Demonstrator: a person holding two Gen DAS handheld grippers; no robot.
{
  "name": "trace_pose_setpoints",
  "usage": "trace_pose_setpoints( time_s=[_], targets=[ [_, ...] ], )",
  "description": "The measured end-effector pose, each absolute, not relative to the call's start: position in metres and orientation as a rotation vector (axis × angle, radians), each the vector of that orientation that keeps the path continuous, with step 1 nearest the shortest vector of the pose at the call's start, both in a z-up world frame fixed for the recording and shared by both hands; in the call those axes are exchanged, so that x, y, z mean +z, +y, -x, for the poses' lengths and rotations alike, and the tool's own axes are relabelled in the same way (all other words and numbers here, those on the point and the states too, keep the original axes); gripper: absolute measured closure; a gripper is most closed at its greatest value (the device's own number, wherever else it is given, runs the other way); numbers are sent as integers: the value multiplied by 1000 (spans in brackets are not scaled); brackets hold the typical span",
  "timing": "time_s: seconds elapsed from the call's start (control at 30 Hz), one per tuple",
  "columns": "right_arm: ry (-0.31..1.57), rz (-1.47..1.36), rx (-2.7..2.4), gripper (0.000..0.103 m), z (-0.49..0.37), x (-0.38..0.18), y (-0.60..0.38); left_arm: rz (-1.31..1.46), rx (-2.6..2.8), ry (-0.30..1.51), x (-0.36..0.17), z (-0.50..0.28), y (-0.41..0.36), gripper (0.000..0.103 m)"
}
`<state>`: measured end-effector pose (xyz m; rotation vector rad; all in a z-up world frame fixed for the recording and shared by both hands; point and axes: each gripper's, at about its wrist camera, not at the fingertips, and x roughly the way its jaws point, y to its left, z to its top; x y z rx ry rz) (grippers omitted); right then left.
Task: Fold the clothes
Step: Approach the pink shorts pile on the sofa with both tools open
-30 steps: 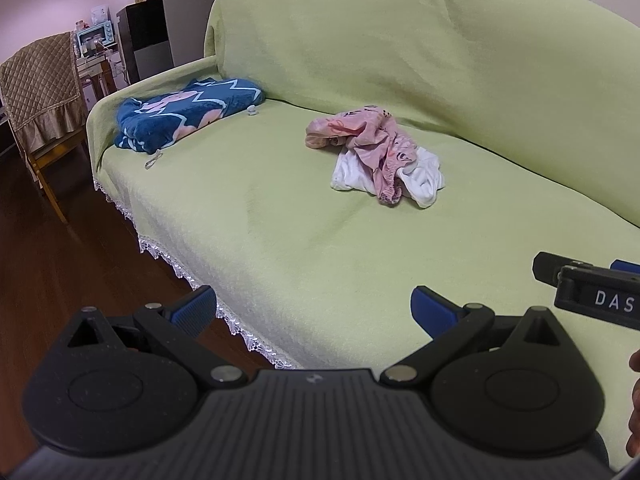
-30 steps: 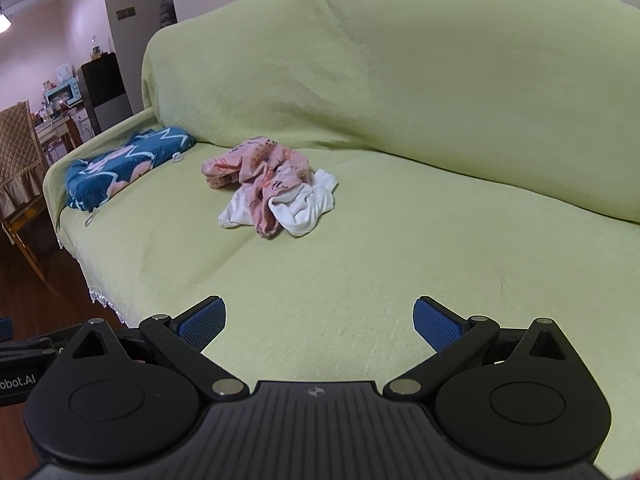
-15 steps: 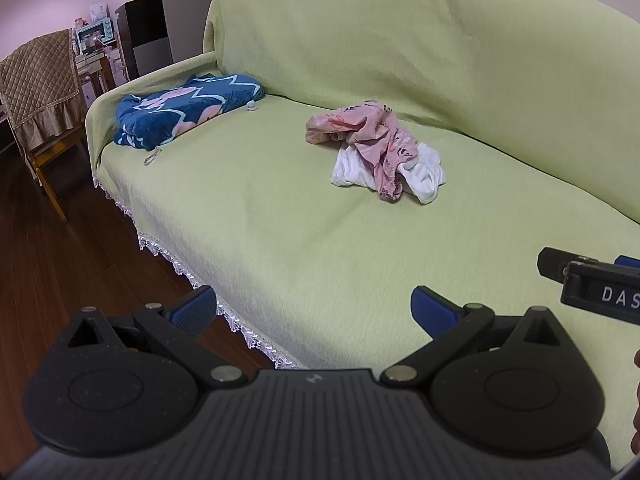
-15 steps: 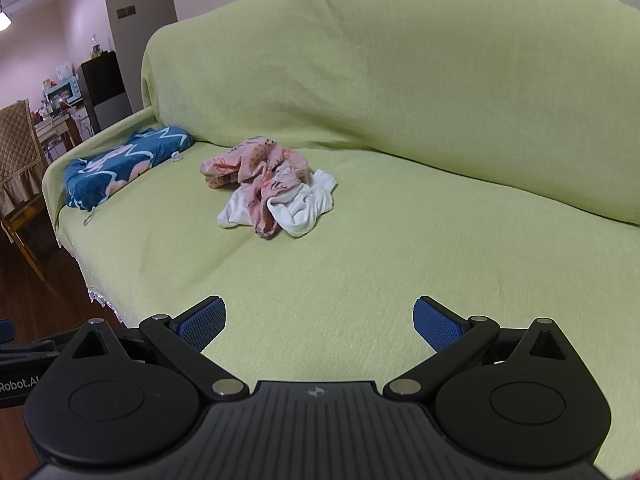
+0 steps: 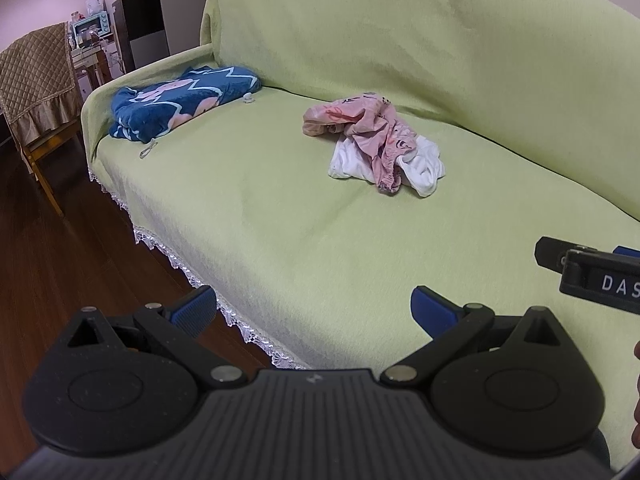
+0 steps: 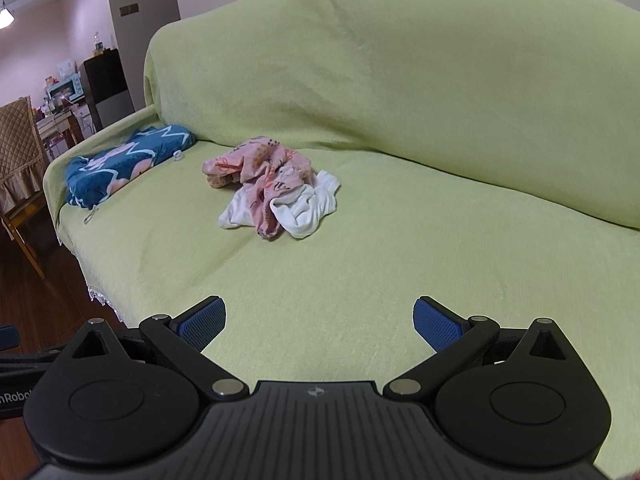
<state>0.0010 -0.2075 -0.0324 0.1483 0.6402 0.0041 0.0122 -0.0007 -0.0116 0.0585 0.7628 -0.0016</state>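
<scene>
A crumpled pink patterned garment (image 5: 368, 128) (image 6: 260, 172) lies on a white garment (image 5: 424, 164) (image 6: 308, 208) in the middle of the green-covered sofa seat (image 5: 280, 208) (image 6: 360, 264). My left gripper (image 5: 314, 310) hangs open over the seat's front edge, well short of the pile, with nothing between its blue pads. My right gripper (image 6: 320, 320) is open too, above the seat and nearer the viewer than the clothes. The right gripper's body (image 5: 592, 276) shows at the right edge of the left wrist view.
A folded blue patterned blanket (image 5: 180, 100) (image 6: 120, 164) lies by the sofa's left arm. A chair with a quilted brown cover (image 5: 36, 80) stands on the dark wood floor (image 5: 60, 272) to the left. Cabinets and a small oven (image 5: 90, 26) are at the back.
Both views have drifted slightly; the clothes pile sits marginally lower in the frames. Both grippers stay open and empty.
</scene>
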Motion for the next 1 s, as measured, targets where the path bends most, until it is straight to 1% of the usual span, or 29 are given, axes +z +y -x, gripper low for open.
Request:
trace_pose_setpoints(
  time_s=[0.77,1.0],
  targets=[
    [686,-166,-12,0,-25,-49,-221,-66,-44,808,-35,-43,-18,1],
    [698,-180,-14,0,-47,-64,-228,-73,-33,834,-55,-66,-18,1]
  ],
)
